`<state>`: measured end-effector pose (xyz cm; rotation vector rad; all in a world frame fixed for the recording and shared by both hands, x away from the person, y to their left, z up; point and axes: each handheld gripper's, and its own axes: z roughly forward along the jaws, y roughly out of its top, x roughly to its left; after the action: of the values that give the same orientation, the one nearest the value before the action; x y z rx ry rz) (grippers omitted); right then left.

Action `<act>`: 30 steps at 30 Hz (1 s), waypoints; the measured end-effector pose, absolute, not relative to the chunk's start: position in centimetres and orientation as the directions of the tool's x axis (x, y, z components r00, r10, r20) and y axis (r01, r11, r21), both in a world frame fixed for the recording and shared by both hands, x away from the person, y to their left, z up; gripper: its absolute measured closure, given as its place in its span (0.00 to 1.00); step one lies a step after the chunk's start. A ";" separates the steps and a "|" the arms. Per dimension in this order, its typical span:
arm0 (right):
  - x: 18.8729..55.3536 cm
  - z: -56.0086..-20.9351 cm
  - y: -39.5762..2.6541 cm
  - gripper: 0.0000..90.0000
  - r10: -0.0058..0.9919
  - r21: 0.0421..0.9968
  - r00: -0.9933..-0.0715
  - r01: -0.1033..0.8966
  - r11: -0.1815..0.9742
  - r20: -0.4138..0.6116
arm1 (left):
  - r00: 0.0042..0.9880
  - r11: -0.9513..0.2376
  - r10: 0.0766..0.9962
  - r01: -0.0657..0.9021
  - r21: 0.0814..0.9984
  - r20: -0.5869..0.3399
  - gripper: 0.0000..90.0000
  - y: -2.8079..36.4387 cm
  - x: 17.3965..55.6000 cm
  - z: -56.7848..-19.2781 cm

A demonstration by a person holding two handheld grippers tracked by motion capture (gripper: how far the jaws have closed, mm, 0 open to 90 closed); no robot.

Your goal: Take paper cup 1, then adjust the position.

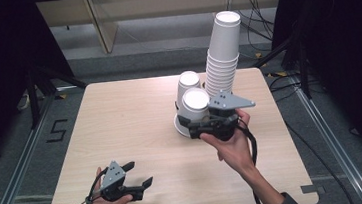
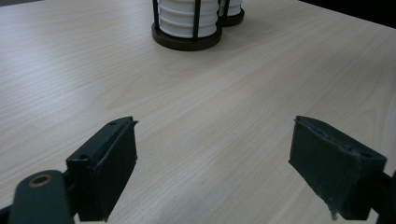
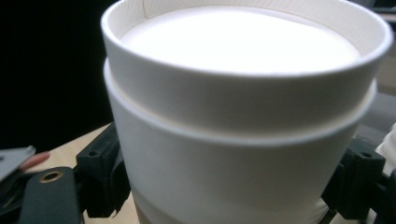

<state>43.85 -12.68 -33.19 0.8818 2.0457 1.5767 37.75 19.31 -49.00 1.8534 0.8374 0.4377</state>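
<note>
- White paper cups are the work in hand: our right gripper (image 1: 206,125) has its fingers (image 3: 100,172) on either side of a short stack of upturned cups (image 1: 195,105), and in the right gripper view the pads seem to sit against the cup wall, so we judge it a grip.
- That short stack stands right of the worktop's middle, in a dark round holder (image 1: 180,127), with a second short stack (image 1: 188,81) just behind it and a tall leaning stack (image 1: 223,52) to its right.
- To do this step well, we squeeze only lightly, since thin paper walls dent easily, and we lift straight up so that the top cup slides free of the one beneath.
- We keep the wrist clear of the tall leaning stack just beside the hand; a nudge could tip it.
- Our left gripper (image 1: 137,175) rests near the front left corner, its fingers (image 2: 105,172) apart with nothing but bare wood between them; it could steady the holder if the cups stick.
- Pale wood-grain worktop (image 1: 130,117), smooth and uncluttered apart from the cups.
- Around it we see grey floor, a metal rail on each side, a marking like a 5 (image 1: 57,130) on the floor at left, loose cables at right, and dark curtains.
</note>
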 end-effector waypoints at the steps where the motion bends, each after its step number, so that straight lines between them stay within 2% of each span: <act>1: 43.8 -33.2 -12.7 0.20 0.696 0.959 -0.716 0.233 0.160 0.057 | 0.695 -0.244 0.716 0.345 0.907 -0.071 0.16 19.3 37.8 -49.0; 3: 43.8 -34.9 -12.5 0.20 0.676 0.950 -0.736 0.237 0.203 0.039 | 0.699 -0.243 0.713 0.328 0.913 -0.062 0.16 19.3 37.8 -49.0; 15: 43.2 -39.3 -11.1 0.20 0.619 0.919 -0.781 0.303 0.250 0.089 | 0.711 -0.246 0.703 0.266 0.932 -0.017 0.16 19.0 37.3 -48.6; 22: 43.1 -40.8 -10.5 0.20 0.605 0.898 -0.785 0.353 0.263 0.131 | 0.714 -0.258 0.700 0.262 0.930 -0.007 0.16 19.1 37.1 -48.6; 30: 42.9 -41.6 -10.0 0.20 0.586 0.899 -0.796 0.357 0.253 0.151 | 0.738 -0.243 0.675 0.240 0.940 -0.014 0.16 18.5 36.8 -48.6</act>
<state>42.91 -9.98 -41.60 0.8850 2.3079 1.5660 36.82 18.47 -48.61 1.8138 0.7146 0.4822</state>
